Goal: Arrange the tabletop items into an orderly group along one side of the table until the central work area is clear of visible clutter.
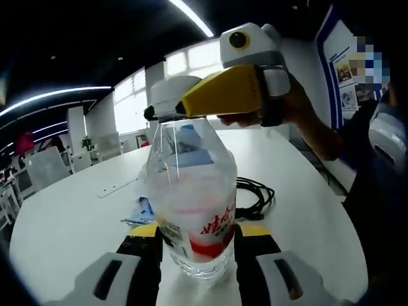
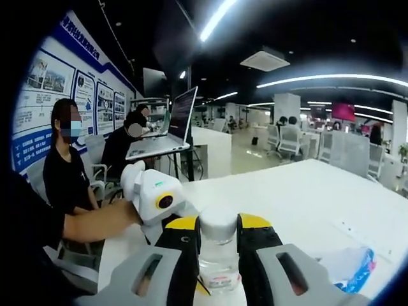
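A clear plastic bottle (image 1: pixel 194 204) with a red and white label stands upright on the white table (image 1: pixel 64 217). My left gripper (image 1: pixel 196 233) is shut on its lower body, one jaw on each side. From the upper right, my right gripper (image 1: pixel 167 105), held by a hand, reaches over the bottle top with its yellow jaws. In the right gripper view my right gripper (image 2: pixel 218 233) is shut on the bottle's white cap (image 2: pixel 218 223), and the bottle's clear body (image 2: pixel 217 271) shows below. The left gripper (image 2: pixel 153 194) appears at the left, held by a hand.
A black cable (image 1: pixel 255 194) lies coiled behind the bottle. A blue and white packet (image 1: pixel 140 210) (image 2: pixel 354 264) lies beside it. A white strip (image 1: pixel 115 188) rests farther back. People (image 2: pixel 64 166) sit near a raised laptop (image 2: pixel 169 131) beyond the table edge.
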{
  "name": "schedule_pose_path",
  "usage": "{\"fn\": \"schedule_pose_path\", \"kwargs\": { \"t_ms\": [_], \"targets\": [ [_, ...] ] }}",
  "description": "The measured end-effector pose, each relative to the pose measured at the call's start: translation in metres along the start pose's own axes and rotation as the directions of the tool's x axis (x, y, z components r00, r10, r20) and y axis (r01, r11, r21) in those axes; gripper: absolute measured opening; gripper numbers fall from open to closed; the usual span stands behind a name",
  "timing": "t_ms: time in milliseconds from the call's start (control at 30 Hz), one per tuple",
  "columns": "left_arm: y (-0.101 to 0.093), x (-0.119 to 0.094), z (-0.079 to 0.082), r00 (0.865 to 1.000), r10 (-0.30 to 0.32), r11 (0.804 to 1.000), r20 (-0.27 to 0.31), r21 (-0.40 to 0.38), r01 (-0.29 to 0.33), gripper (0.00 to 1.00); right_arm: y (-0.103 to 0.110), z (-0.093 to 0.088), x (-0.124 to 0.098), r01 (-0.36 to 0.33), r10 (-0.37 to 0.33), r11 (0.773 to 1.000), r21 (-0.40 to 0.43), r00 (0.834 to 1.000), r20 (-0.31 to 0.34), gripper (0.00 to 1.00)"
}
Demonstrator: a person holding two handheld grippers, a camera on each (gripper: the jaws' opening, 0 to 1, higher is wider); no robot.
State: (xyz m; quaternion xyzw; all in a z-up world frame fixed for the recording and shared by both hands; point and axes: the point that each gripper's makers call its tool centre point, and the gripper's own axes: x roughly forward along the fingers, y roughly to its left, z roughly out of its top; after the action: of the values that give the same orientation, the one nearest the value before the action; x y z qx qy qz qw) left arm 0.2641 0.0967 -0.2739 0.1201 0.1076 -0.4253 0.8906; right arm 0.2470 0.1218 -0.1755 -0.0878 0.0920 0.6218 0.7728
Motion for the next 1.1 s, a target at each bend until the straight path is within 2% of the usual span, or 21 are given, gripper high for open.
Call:
{"fn": "schedule_pose_path", "kwargs": {
  "t_ms": [267, 500, 833, 1100],
  "targets": [
    [0.016, -0.016, 0.011, 0.999, 0.038, 0.999, 0.010, 0.012, -0.038, 0.43, 0.001, 0.020, 0.011, -0.031, 0.031, 0.999, -0.012, 0.999, 0.037, 0.18],
    [0.031, -0.029, 0.006, 0.997, 0.071, 0.997, -0.004, 0.008, -0.071, 0.43, 0.002, 0.026, 0.028, -0.061, 0.062, 0.998, -0.022, 0.997, 0.042, 0.18],
    [0.050, -0.036, -0.003, 0.995, 0.099, 0.995, -0.009, -0.005, -0.099, 0.43, -0.001, 0.029, 0.050, -0.069, 0.071, 0.997, -0.036, 0.997, 0.033, 0.18],
    [0.062, -0.036, -0.017, 0.993, 0.114, 0.993, -0.024, -0.024, -0.114, 0.43, -0.007, 0.019, 0.064, -0.083, 0.084, 0.996, -0.019, 0.996, 0.029, 0.19]
  ]
}}
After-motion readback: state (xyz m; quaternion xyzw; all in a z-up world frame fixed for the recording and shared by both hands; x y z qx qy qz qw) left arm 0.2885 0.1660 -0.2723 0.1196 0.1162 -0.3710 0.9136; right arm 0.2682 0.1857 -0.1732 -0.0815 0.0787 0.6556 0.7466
